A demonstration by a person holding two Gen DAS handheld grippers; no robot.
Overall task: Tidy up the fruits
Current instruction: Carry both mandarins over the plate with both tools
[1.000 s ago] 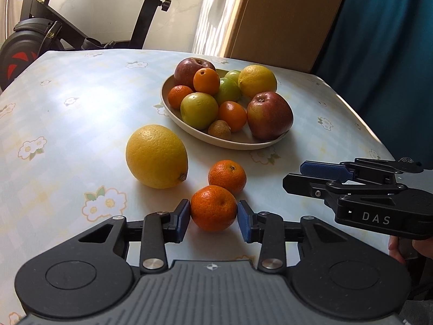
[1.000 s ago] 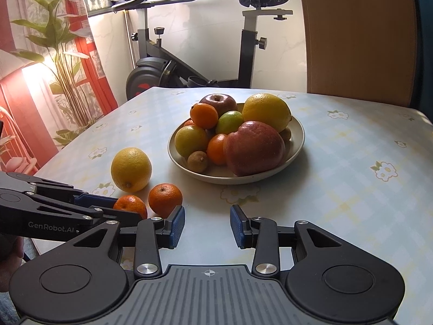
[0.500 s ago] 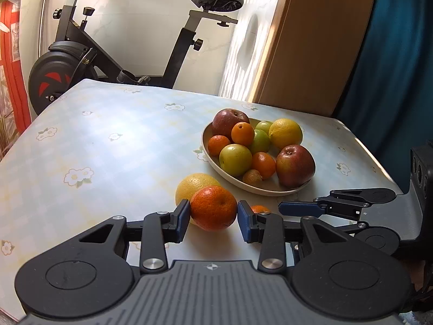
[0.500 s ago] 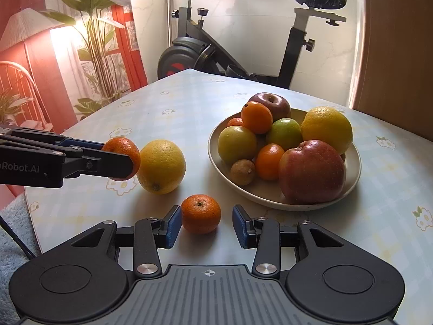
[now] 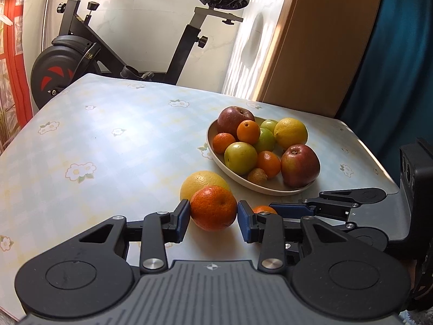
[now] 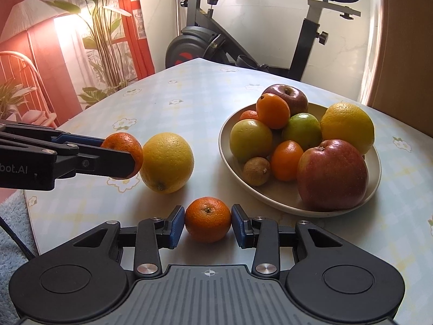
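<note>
While each claw works its own fruit, the right claw (image 6: 207, 223) is closing on a tangerine (image 6: 207, 219) resting on the surface (image 6: 173, 103), its pads meeting the sides, and the left claw (image 5: 212, 218) clamps another tangerine (image 5: 213, 207), raised, likely bound for the bowl (image 6: 273, 200) beyond the lemon (image 6: 167, 162).

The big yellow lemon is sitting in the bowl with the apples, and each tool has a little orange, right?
Not quite. In the right wrist view the big yellow lemon sits on the table, beside the bowl. Each tool does have a little orange.
</note>
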